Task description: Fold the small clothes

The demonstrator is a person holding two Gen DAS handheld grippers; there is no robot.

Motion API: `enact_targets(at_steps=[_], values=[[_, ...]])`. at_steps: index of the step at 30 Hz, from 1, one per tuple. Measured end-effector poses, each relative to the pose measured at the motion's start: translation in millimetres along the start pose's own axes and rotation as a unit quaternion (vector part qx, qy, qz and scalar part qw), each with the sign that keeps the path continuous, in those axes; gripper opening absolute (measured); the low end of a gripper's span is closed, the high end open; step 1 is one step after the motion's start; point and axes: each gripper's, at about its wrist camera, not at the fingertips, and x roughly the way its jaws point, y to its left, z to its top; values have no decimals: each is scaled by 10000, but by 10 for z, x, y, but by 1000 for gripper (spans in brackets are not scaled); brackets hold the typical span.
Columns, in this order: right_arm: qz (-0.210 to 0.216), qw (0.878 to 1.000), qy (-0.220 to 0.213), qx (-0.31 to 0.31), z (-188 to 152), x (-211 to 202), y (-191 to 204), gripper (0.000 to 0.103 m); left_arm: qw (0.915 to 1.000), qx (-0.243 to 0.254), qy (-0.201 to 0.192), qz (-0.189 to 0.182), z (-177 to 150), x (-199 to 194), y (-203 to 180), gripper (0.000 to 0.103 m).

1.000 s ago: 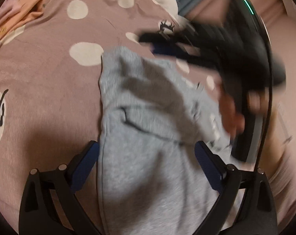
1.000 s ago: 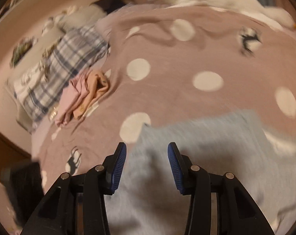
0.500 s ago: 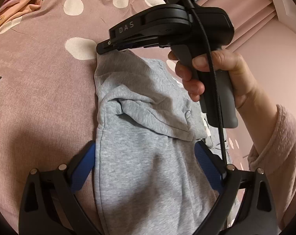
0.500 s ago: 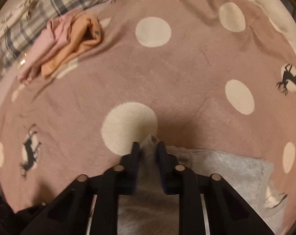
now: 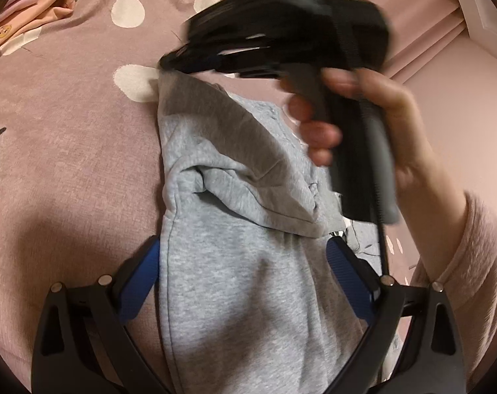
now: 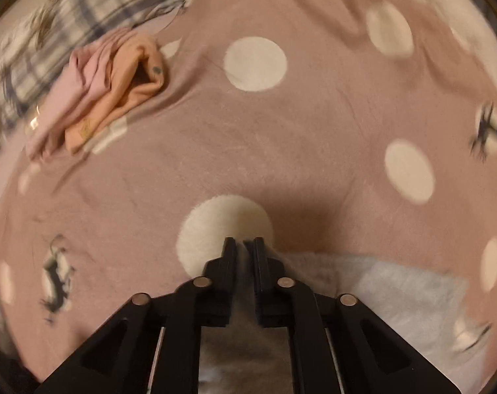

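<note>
Left wrist view: a grey sweatshirt-fabric garment (image 5: 248, 262) lies on a pink bedspread (image 5: 67, 164) with white dots and dark deer figures. The left gripper (image 5: 241, 282) hovers over the garment's near part with its blue-padded fingers (image 5: 140, 279) spread wide, one to each side of the cloth, released and pressing on nothing. Beyond it, the right gripper (image 5: 169, 62), blurred, reaches in from the right, and its tips meet the garment's far corner beside a white dot. A person's hand (image 5: 373, 124) grips its handle, with a pink knitted sleeve (image 5: 478, 279) behind the wrist. A fold of the grey cloth lies bunched across the middle. An orange garment (image 5: 34, 16) lies at the top left edge.

Right wrist view: the right gripper (image 6: 245, 246) points down at the bedspread (image 6: 281, 147), its fingers (image 6: 230, 256) clenched on the corner of the grey garment (image 6: 396, 289), a thin strip of cloth caught between them; they have just been closing. The rest of the garment spreads to the lower right. Far off at the upper left lie the orange garment (image 6: 130, 88), a pink one (image 6: 74, 98) against it, and a plaid cloth (image 6: 94, 6) behind them.
</note>
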Motion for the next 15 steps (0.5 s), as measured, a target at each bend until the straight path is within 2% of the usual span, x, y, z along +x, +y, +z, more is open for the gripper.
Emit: enact_targets(at_steps=[2, 3, 5, 6, 8, 10, 12, 15], values=[[439, 9977, -399, 335, -70, -248, -90, 10, 10000, -82, -28, 35, 19, -35, -7, 98], [753, 9929, -722, 569, -176, -477, -173, 10, 9999, -111, -44, 75, 32, -62, -21, 98], [1074, 9848, -1070, 850, -382, -808, -340, 11, 9998, -50, -117, 128, 55, -164, -79, 98], [1065, 9826, -1178, 963, -490, -947, -425, 11, 9998, 17, -167, 145, 103, -197, -108, 98], [780, 9830, -1252, 1096, -693, -1184, -634, 15, 9993, 225, -220, 181, 192, -256, -239, 98], [410, 9848, -1226, 1161, -949, -1329, -766, 31, 9984, 458, -112, 325, 313, -203, -366, 99], [58, 9874, -1169, 1068, -1273, -1437, -825, 31, 9972, 645, 45, 371, 473, -53, -481, 99], [48, 9883, -1134, 1016, -1508, -1420, -882, 31, 9977, 545, 316, 247, 594, 239, -508, 97]])
